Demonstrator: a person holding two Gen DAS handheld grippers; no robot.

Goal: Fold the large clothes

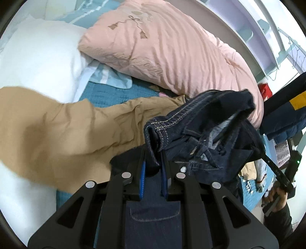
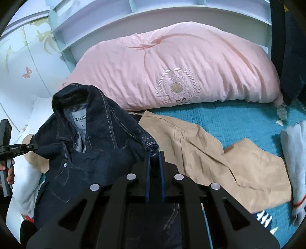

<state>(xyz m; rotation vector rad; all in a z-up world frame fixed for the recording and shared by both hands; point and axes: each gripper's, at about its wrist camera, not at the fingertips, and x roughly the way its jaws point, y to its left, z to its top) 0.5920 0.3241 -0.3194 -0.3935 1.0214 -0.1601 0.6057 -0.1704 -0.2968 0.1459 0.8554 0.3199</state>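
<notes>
A dark blue denim jacket [image 1: 206, 134] with pale stitching hangs over the bed, held up between both grippers. My left gripper [image 1: 153, 153] is shut on a stitched shoulder seam of it, denim bunched between the blue pads. In the right wrist view the denim jacket [image 2: 91, 145] shows its collar and a white label, and my right gripper [image 2: 154, 153] is shut on the other shoulder's edge. The jacket's lower part drops below both cameras. The other hand-held gripper [image 2: 7, 149] shows at the far left, gripped by a hand.
A tan garment [image 2: 210, 159] lies spread on the teal quilted bedcover [image 2: 239, 122]. A pink duvet [image 2: 172, 72] is heaped along the headboard [image 2: 191, 15], and a white pillow [image 1: 38, 57] lies at the left. A grey-white cloth [image 2: 294, 153] sits at the right edge.
</notes>
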